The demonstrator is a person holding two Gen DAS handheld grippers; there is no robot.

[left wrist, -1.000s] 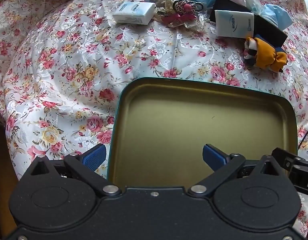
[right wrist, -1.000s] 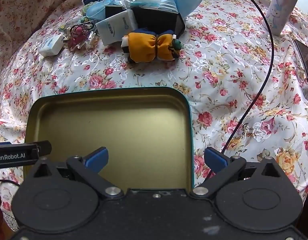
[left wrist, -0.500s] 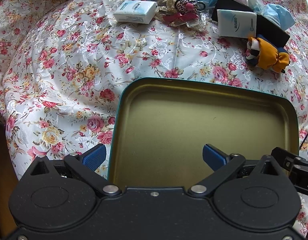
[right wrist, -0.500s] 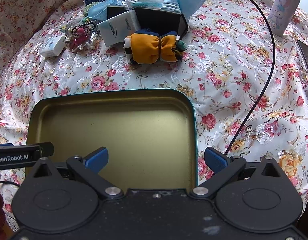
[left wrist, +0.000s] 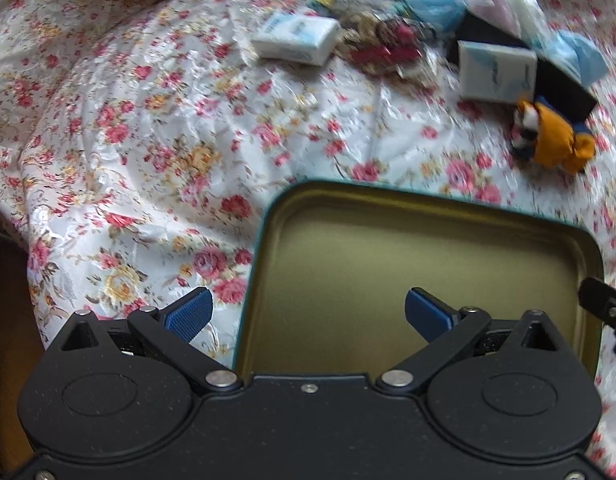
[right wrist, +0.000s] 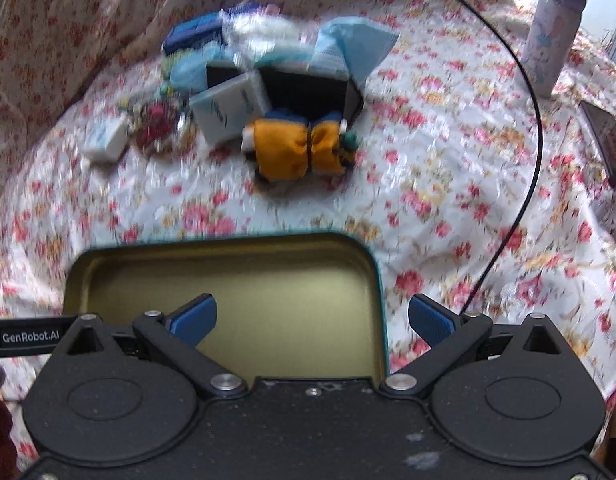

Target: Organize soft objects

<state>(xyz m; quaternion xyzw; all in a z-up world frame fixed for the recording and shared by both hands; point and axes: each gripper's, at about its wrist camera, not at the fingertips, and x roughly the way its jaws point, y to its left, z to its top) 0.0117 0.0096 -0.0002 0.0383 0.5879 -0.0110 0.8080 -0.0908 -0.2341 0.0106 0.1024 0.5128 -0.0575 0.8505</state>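
Observation:
An empty gold tin tray with a teal rim point(left wrist: 428, 248) point(right wrist: 227, 276) lies on the floral cloth close to both grippers. My left gripper point(left wrist: 308, 314) hangs open over the tray's left edge, holding nothing. My right gripper point(right wrist: 312, 318) hangs open over the tray's right edge, also with nothing in it. Beyond the tray lies an orange and blue soft toy point(left wrist: 556, 140) point(right wrist: 299, 150). Behind it sits a pile: two white tissue packs point(left wrist: 295, 40) point(left wrist: 496, 74), a red trinket bundle point(left wrist: 388, 48), a black box point(right wrist: 308, 94) and blue face masks point(right wrist: 356, 46).
A black cable point(right wrist: 536, 152) curves over the cloth on the right. A lilac patterned bottle point(right wrist: 552, 28) stands at the far right, with a dark phone point(right wrist: 608, 144) near it. The floral cloth point(left wrist: 147, 128) drops off at the left edge.
Both grippers have pulled back and lifted a little, so the tray and the pile sit lower and smaller in both views. Both stayed open.

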